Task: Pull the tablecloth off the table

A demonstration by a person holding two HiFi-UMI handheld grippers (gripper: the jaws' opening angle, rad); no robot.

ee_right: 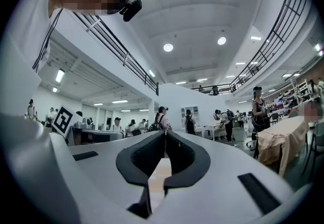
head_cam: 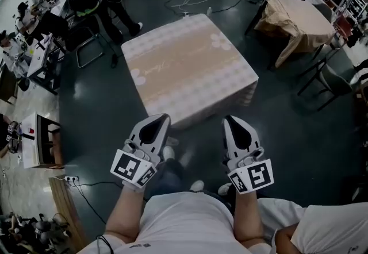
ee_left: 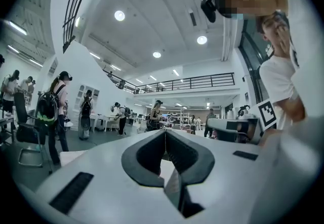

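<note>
Tablecloth (head_cam: pixel 184 69) spread flat, draped down the sides, untouched.
Left gripper (head_cam: pixel 163 117) and right gripper (head_cam: pixel 229 119) clenched on nothing, held level side by side, just short of near edge, tips toward it.

Left gripper (head_cam: pixel 159 122) and right gripper (head_cam: pixel 234 124) side by side, level, jaws closed, empty.

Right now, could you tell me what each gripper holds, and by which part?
Nothing is held: the left gripper and right gripper are both shut, nothing between their jaws.
</note>
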